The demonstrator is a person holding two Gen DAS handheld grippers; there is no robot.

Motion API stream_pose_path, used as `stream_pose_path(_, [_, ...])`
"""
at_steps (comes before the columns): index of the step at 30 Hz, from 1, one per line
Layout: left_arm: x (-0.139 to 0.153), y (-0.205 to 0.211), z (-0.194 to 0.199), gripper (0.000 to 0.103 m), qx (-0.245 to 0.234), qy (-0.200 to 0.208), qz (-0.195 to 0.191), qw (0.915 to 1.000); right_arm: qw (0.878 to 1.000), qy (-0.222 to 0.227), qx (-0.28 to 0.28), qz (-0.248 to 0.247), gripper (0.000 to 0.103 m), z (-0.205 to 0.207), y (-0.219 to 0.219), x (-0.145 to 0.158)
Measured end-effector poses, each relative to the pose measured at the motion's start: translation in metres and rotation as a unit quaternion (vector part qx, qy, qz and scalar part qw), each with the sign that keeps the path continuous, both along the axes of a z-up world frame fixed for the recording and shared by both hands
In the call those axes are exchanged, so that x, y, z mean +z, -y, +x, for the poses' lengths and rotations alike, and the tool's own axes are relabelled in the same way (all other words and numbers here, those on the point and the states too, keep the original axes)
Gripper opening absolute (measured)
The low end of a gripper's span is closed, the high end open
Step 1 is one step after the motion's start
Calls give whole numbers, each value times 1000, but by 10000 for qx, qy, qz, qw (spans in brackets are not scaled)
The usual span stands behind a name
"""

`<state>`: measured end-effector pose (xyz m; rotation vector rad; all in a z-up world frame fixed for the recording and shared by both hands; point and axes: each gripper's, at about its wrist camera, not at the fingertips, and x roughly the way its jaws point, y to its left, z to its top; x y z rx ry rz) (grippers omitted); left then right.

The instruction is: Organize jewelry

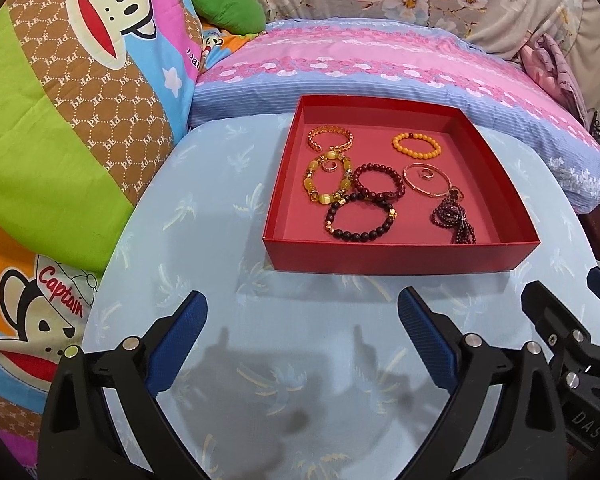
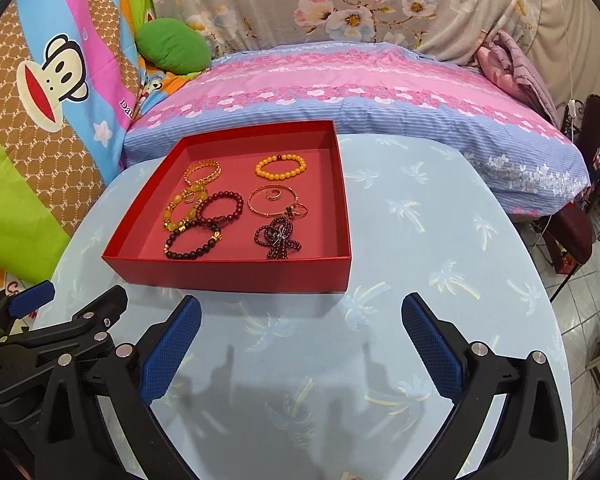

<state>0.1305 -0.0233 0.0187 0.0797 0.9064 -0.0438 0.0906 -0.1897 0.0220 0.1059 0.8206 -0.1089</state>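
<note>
I see the table (image 1: 228,208), covered in pale blue palm-print cloth, with a pink and blue pillow (image 1: 380,68) against its far edge. On the table sits the red box (image 1: 400,256), my landmark, lidless and holding all the jewelry. My left gripper (image 1: 302,340) hovers over the cloth on the near side of the box, jaws spread wide and holding nothing; my right gripper (image 2: 300,344) does the same beside it, also spread and empty. Inside the box, a black bead bracelet (image 1: 360,218) lies near the front wall, overlapping a dark red bracelet (image 1: 378,182) behind it. A yellow stone bracelet (image 1: 327,178) lies toward the left wall, a gold bangle (image 1: 331,139) in the back left corner, an orange bracelet (image 1: 417,145) at back right. A thin gold hoop (image 1: 428,180) encloses a small ring (image 1: 425,174), and a purple bead bundle (image 1: 454,220) lies at front right.
</note>
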Motion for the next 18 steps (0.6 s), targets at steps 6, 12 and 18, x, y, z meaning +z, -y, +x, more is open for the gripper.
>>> stream_pose_path(6, [-1, -3, -1, 93, 87, -3, -42, 10000, 9999, 80, -107, -25, 97, -1, -2, 0])
stream_pose_path(12, [-2, -6, 1, 93, 126, 7, -52, 9999, 9999, 113, -36, -46, 97, 0, -6, 1])
stream_pose_path(18, [-2, -7, 3, 93, 102, 1, -119, 9999, 9998, 148, -69, -95, 97, -1, -7, 2])
